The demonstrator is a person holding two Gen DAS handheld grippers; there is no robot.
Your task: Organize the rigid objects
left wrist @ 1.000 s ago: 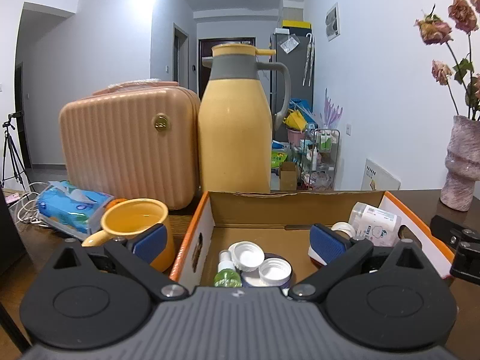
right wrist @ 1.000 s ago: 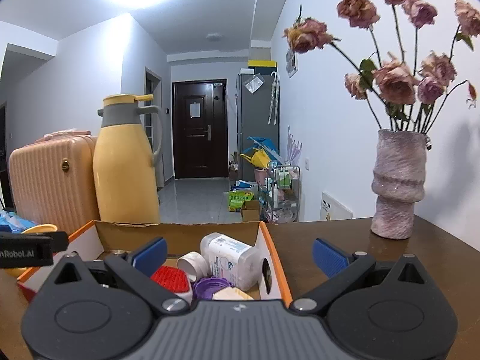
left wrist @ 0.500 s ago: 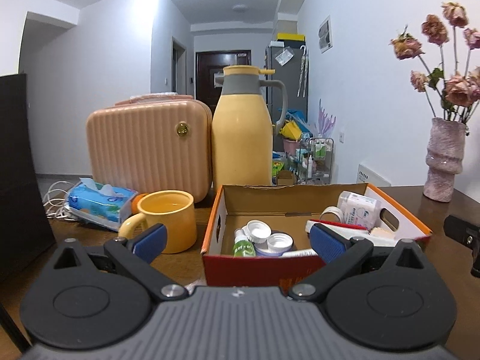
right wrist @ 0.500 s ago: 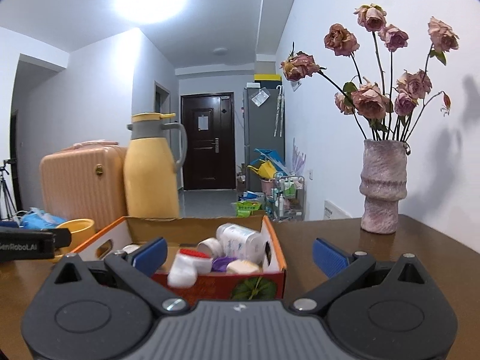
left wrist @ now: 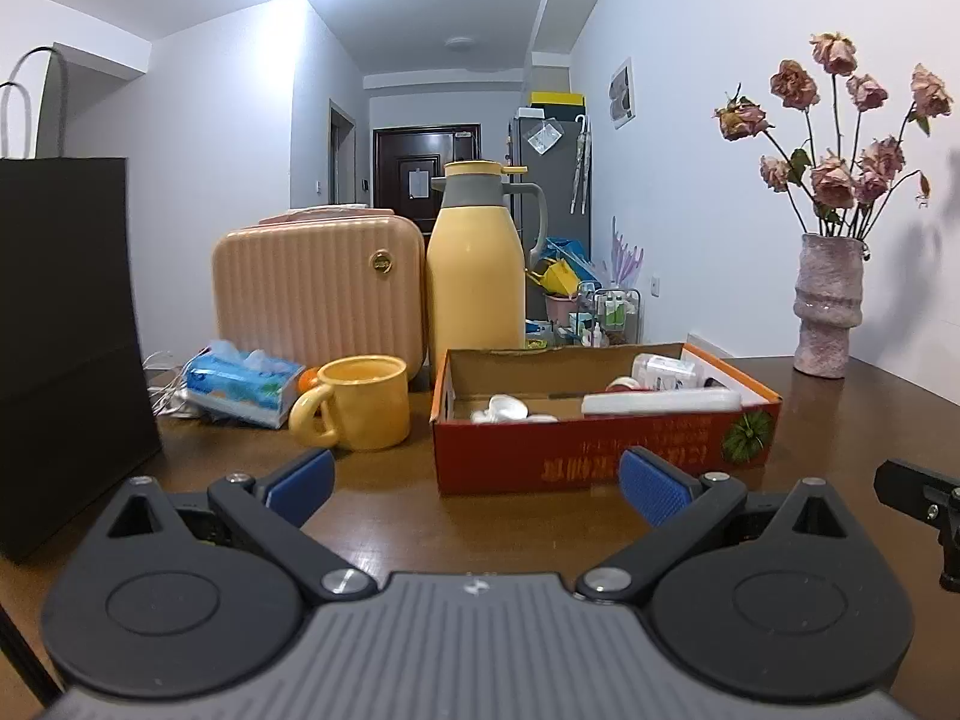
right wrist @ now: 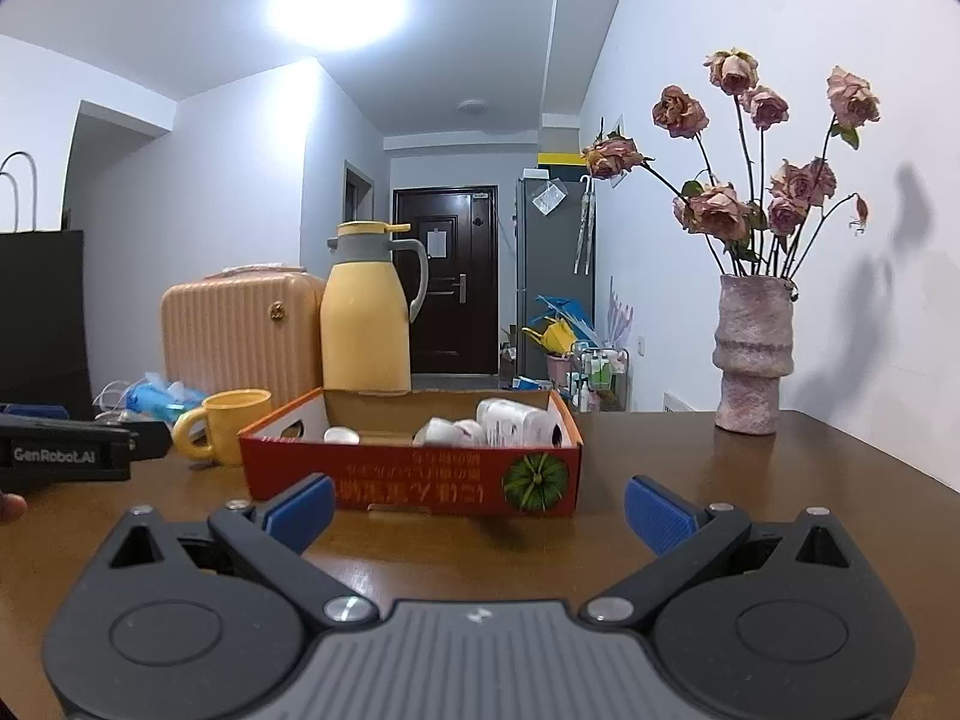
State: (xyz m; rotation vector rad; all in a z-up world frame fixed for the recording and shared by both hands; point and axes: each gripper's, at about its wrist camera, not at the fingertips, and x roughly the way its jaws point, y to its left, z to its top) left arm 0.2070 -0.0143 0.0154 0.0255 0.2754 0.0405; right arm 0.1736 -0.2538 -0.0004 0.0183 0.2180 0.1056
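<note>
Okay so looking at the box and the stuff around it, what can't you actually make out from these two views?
- Box contents: both wrist views look low, so its red front wall hides all but the white tops.
- Small orange thing, left wrist view: mostly hidden behind the yellow mug and the tissue pack.
- Box's printed text: upside down, too small.
- Black paper bag: cut off by the left edge.

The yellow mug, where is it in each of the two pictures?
Left wrist view: the yellow mug stands left of centre, just left of the red box.
Right wrist view: the yellow mug is at the left, again just left of the red box.
Shared landmark: the tall yellow jug behind the box.
</note>
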